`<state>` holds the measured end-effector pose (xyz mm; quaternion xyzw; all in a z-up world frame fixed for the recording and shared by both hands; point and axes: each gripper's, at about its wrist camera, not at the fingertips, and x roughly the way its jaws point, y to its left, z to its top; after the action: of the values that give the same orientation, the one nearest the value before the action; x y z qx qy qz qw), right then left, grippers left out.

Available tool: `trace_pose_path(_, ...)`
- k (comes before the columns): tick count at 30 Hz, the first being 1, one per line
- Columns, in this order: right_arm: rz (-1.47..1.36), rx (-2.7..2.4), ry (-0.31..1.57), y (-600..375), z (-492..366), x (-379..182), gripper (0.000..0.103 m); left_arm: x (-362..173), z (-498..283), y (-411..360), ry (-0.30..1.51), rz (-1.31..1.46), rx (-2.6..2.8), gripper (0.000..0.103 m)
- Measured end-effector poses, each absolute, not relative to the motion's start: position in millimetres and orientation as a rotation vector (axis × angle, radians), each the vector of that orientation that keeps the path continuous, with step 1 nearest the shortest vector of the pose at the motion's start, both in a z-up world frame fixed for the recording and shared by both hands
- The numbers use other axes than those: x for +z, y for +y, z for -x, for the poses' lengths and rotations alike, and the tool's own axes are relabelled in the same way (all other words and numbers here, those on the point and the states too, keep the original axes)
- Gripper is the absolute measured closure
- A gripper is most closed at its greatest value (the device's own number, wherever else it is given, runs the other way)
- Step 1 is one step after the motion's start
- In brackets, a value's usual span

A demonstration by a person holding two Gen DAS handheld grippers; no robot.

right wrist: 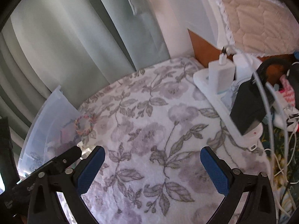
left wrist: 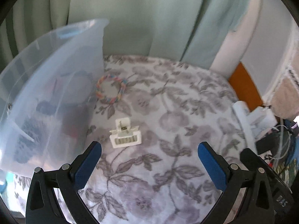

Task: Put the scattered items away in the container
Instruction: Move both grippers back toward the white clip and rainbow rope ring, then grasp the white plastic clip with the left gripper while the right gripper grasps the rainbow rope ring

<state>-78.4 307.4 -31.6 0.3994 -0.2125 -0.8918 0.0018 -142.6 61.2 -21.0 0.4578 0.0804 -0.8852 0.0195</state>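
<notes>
A clear plastic container (left wrist: 46, 85) stands at the left on a floral cloth; several items show blurred through its wall. A multicoloured braided ring (left wrist: 110, 88) lies on the cloth beside the container's corner. A small white plastic clip (left wrist: 125, 135) lies nearer, just beyond my left gripper (left wrist: 149, 149), which is open and empty. My right gripper (right wrist: 152, 154) is open and empty over bare cloth. In the right wrist view the container (right wrist: 50, 123) and the ring (right wrist: 84, 124) are at the left, with the left gripper's finger in front of them.
The floral cloth (left wrist: 168, 112) covers the surface. A white power strip (right wrist: 214, 100) with white and black chargers and loose cables runs along the right edge. Pale green curtains (left wrist: 130, 18) hang behind. An orange-brown board (left wrist: 244, 85) and a quilted fabric (right wrist: 257, 24) are at the far right.
</notes>
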Motion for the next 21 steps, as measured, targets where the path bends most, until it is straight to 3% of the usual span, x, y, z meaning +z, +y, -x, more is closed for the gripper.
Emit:
trace_pose_path(12,-1.331,-2.659,-0.599,293,113,-58,0.0,-48,166,56,0.251,-1.356,-2.594,0.002)
trace_pose_path(14,-1.327,-2.636,-0.581,291,121,-58,0.0,-51,169,53,0.256,-1.345,-2.572,0.011)
trace_pose_path(18,-1.311,-2.592,-0.531,287,140,-56,0.0,-58,174,51,0.26,-1.327,-2.537,0.019)
trace_pose_path(21,-1.294,-2.556,-0.491,282,158,-54,0.0,-64,176,51,0.257,-1.323,-2.517,0.034)
